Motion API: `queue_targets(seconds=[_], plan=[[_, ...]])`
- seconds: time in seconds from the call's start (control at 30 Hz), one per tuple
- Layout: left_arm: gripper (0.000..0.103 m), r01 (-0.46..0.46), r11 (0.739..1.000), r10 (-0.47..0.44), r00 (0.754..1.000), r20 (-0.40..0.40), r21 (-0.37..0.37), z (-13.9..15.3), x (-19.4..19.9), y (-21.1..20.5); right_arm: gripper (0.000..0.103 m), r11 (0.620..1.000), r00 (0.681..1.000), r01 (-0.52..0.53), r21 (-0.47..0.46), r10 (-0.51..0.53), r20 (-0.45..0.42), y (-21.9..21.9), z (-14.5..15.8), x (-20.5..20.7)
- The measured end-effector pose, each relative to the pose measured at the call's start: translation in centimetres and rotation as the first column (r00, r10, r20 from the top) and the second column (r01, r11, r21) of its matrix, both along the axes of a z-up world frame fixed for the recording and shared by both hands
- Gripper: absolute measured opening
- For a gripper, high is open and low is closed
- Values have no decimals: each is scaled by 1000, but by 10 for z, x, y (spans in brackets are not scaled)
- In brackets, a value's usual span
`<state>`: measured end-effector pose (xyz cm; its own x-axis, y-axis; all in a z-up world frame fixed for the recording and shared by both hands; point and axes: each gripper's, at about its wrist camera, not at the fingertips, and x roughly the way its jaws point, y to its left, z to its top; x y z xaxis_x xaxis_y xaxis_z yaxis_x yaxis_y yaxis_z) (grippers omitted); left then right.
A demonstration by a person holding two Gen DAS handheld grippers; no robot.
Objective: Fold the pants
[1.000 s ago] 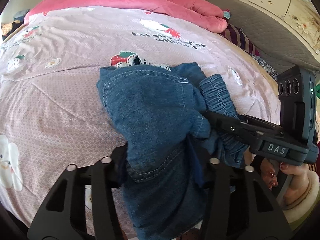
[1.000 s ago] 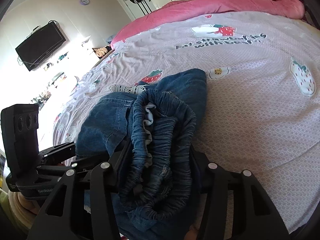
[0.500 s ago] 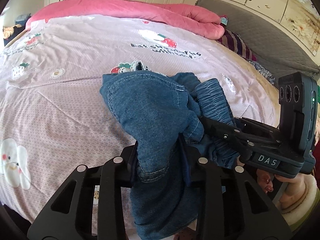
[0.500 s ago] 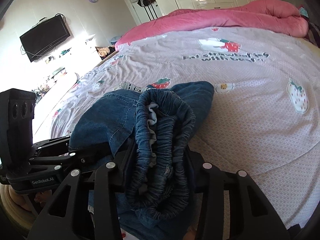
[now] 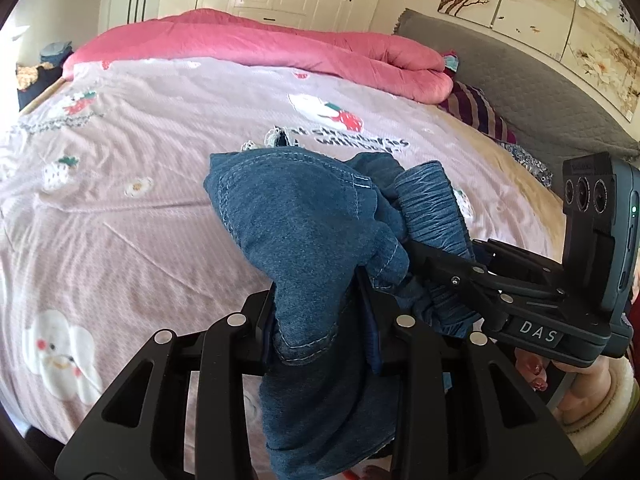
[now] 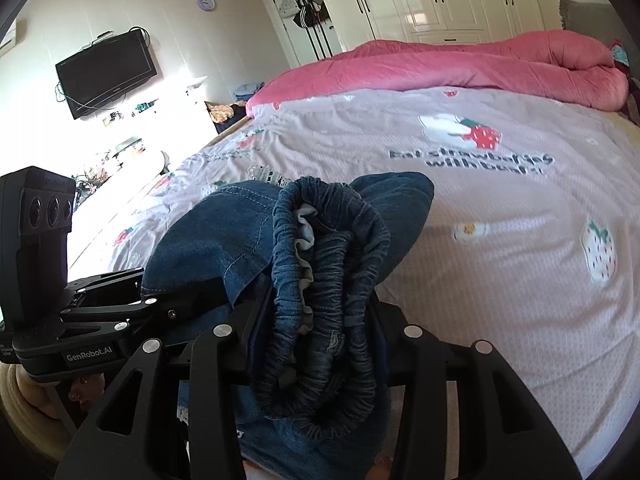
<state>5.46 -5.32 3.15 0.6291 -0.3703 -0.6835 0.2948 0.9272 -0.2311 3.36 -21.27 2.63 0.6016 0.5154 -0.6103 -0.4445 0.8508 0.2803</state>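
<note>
Lift stage: left claw (image 5: 320, 312) clenched on a denim panel, right claw (image 6: 320, 320) clenched on the elastic waistband, holding the bunched denim pants (image 5: 304, 220) over the bed (image 5: 120, 200); next, probably spread them flat.

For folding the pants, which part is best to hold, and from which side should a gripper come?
Grip the gathered waistband from the near bed edge, as the right gripper does: its thick ruffled elastic fills the closed fingers. The left gripper pinches the stitched denim edge of the pants beside it.
</note>
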Motion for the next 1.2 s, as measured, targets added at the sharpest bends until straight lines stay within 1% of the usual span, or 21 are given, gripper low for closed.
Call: queue_targets(seconds=[0.17, 0.37, 0.77, 0.93, 1.2], plan=[[25, -14, 1000, 14, 1000, 22, 15, 7, 14, 6, 40, 1000, 1000, -1, -4, 1, 17, 10, 7, 15], [25, -38, 999, 37, 999, 29, 12, 10, 32, 17, 40, 1000, 1000, -5, -5, 5, 21, 24, 10, 38], [25, -58, 998, 58, 998, 28, 20, 3, 64, 30, 40, 1000, 1000, 1, -16, -1, 9, 42, 4, 72], [25, -61, 998, 61, 998, 7, 24, -7, 81, 33, 40, 1000, 1000, 8, -27, -9, -18, 46, -6, 88], [25, -67, 998, 68, 996, -52, 18, -35, 94, 36, 40, 999, 993, 21, -29, -24, -111, 46, -34, 107]])
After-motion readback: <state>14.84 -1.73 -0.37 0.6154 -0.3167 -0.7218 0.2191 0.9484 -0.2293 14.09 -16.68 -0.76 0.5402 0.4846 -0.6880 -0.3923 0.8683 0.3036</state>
